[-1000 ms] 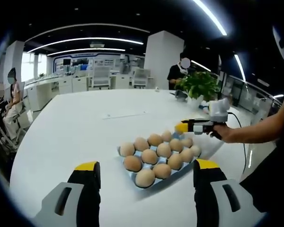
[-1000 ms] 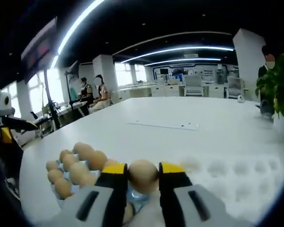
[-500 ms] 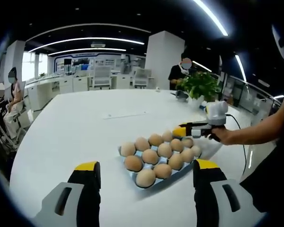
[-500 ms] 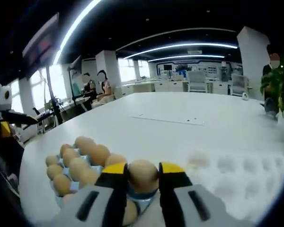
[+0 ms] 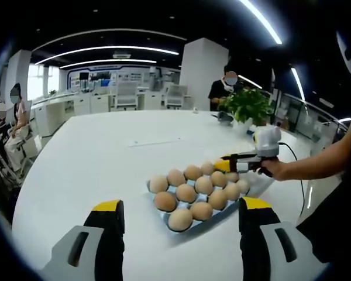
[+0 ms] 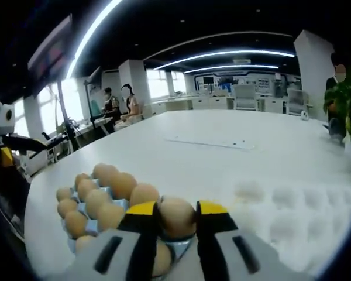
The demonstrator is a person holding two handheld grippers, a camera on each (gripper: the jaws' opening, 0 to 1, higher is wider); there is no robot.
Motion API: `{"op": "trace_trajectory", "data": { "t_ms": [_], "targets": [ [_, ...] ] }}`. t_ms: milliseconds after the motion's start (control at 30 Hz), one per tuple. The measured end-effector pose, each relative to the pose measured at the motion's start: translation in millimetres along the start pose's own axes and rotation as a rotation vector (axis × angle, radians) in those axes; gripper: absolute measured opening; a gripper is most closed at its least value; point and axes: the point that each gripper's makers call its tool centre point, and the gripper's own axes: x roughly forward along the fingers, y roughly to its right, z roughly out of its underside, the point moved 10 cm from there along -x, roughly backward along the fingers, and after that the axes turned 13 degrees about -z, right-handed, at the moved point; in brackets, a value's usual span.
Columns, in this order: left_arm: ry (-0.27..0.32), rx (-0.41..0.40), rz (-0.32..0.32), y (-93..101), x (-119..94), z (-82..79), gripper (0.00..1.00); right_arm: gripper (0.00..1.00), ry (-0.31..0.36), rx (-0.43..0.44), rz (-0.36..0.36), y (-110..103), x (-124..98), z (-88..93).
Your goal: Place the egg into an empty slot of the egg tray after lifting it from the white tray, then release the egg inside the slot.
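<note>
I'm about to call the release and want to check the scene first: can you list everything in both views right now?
egg: one, brown, clamped between the right hand-held gripper's jaws, low over the egg tray's near edge.
other eggs: about a dozen, brown, sitting in the egg tray's slots.
egg tray: one, light blue, on the table.
white tray: one, white, its visible dimples empty, beside the egg tray.
table: one, white, large.
potted plant: one, green, at the table's far edge.
flat white strip: one, mid-table.
bystanders: several, in the background.
left hand-held gripper: yellow-tipped jaws apart, holding nothing.
right hand-held gripper: yellow-tipped, shut on the egg.
</note>
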Motion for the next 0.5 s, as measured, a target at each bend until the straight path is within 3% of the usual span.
{"op": "trace_trajectory", "data": {
  "t_ms": [500],
  "targets": [
    [-0.003,0.006,0.009,2.1,0.1,0.6,0.81,0.26,-0.004,-0.003,-0.079,5.4,-1.4,2.5]
  ]
}}
